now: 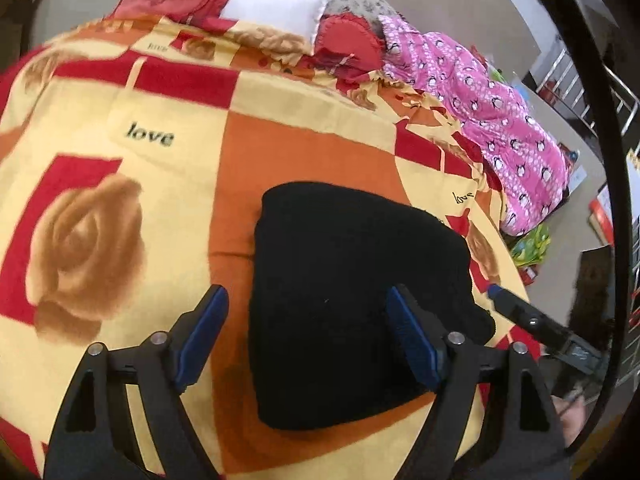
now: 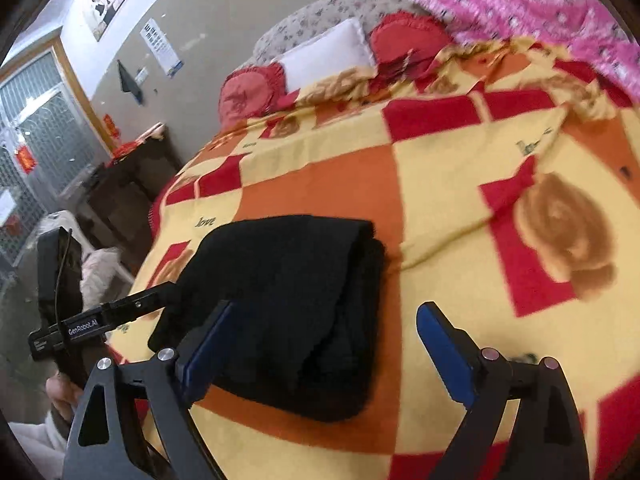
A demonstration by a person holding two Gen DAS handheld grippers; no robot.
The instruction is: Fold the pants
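The black pants (image 1: 352,300) lie folded into a thick, squarish bundle on the rose-patterned blanket (image 1: 120,128), on its orange patch, well short of the white pillow (image 1: 276,10). The left gripper (image 1: 308,340) hangs over the bundle's near edge, jaws wide apart, nothing between them pressed. The right gripper (image 2: 324,344) stands just beside the bundle's stacked, layered edge, jaws spread, holding nothing.

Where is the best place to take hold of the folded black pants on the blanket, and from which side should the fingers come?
Probably the near edge of the black pants, coming from the near side. In the right wrist view the layers show stacked along the right side, so fingers sliding low over the blanket could likely close on the whole bundle. Both grippers are open and empty.
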